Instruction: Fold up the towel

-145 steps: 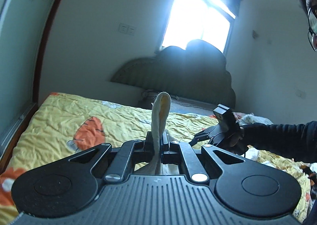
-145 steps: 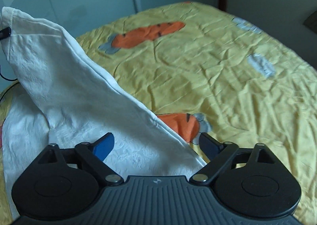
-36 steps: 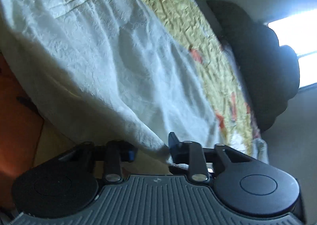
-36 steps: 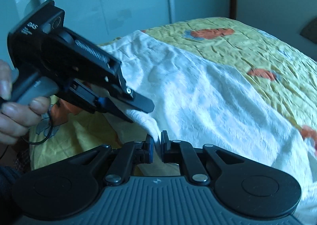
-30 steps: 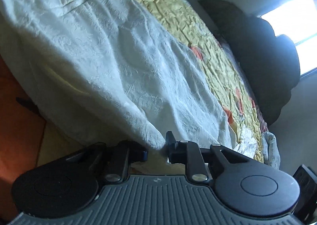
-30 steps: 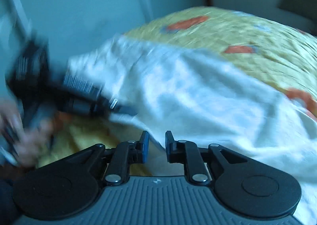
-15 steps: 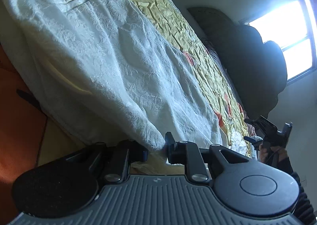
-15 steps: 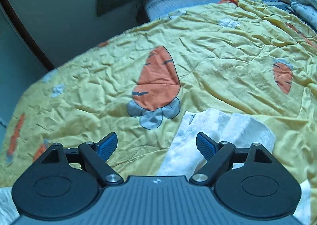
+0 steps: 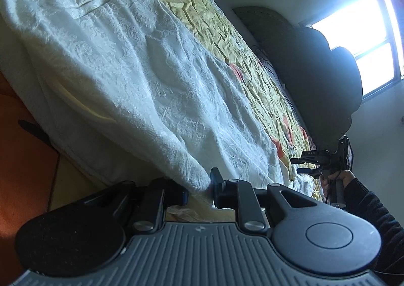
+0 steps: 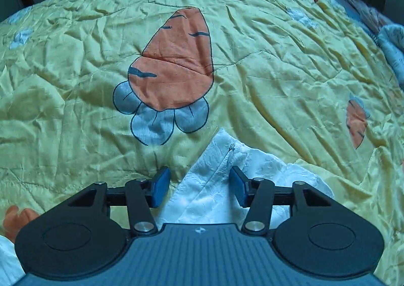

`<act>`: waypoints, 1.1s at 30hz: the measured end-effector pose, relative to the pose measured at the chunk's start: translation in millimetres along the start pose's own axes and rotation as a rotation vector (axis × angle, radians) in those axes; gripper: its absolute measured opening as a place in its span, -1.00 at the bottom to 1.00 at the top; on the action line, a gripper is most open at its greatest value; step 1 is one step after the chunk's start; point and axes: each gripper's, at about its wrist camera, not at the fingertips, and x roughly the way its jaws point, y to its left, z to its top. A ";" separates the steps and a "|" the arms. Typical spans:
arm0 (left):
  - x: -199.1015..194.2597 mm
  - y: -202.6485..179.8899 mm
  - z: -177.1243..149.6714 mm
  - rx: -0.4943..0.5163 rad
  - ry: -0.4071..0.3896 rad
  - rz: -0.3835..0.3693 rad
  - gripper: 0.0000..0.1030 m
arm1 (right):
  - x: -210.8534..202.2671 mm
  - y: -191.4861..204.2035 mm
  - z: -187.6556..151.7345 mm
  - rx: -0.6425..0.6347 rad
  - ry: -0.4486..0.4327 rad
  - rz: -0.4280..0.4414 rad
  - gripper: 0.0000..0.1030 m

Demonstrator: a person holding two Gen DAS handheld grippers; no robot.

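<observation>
While your left gripper [image 9: 199, 189] pinches the towel [image 9: 141, 79], centre its corner [image 10: 222, 149] in the closing right gripper [image 10: 198, 185]; nothing's pinched there yet.

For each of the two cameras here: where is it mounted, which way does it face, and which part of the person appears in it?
Left wrist: on the left gripper, looking along the white towel toward the headboard; the person's hand holds the right gripper.
Right wrist: on the right gripper, looking steeply down at the carrot bedspread; no body part shows, jaws closing around a towel corner.
Shared: towel and bedspread.
</observation>
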 end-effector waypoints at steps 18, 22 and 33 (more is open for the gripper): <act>2.3 5.8 3.4 -0.014 0.018 -0.026 -0.42 | -153.8 -160.3 -159.3 0.536 -0.471 0.533 -0.85; 3.4 7.4 5.3 -0.027 0.029 -0.032 -0.42 | -149.1 -204.4 -234.0 0.721 -0.472 0.600 -0.85; 6.0 4.8 12.5 -0.065 0.072 -0.016 -0.41 | -76.3 -230.5 -293.5 1.046 -0.395 0.769 -0.27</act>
